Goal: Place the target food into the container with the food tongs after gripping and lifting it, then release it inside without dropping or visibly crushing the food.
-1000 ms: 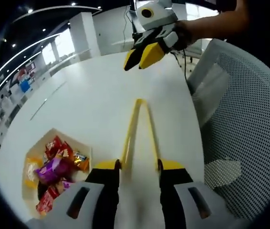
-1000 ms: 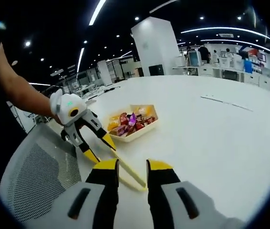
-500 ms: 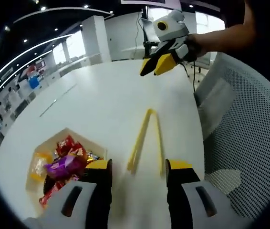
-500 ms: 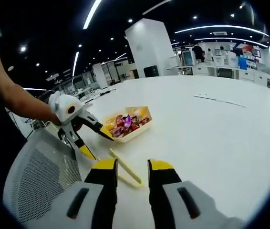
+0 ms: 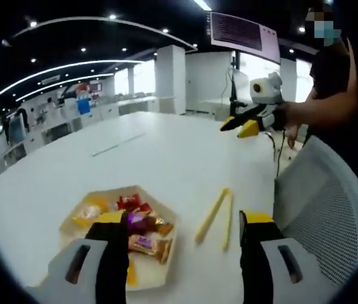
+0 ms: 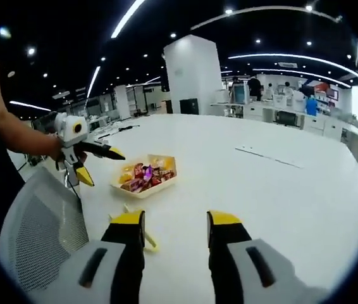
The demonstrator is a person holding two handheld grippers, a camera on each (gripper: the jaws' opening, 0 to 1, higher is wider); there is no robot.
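While both grippers hang empty above the table, nothing of the task is yet in hand.

Left gripper: at 6 o'clock in the left gripper view; jaws spread wide, holding nothing. Also at 9 o'clock in the right gripper view, jaws parted, above the tray's near edge.

Right gripper: at 6 o'clock in the right gripper view; jaws well apart, holding nothing. Also at 2 o'clock in the left gripper view, held up off the table, far from the tray.

Tongs: one yellow pair, flat on the table, just past the left gripper's right jaw, near 5 o'clock, beside the tray, untouched.

Tray: one shallow tray, near 7 o'clock, partly behind the left jaw.

Snacks: wrapped packets heaped in the tray, red, purple, orange; too overlapped to count exactly, several at least.

Chair: one mesh-backed chair, at 4 o'clock, at the table's edge.

Container: no second one to be made out; cannot tell where the food should go.

Step in hand, judged: taking up the tongs. Best closed on across both arms near the hinge end, lifted level, then squeezed gently over one packet lying on top, to avoid crushing.
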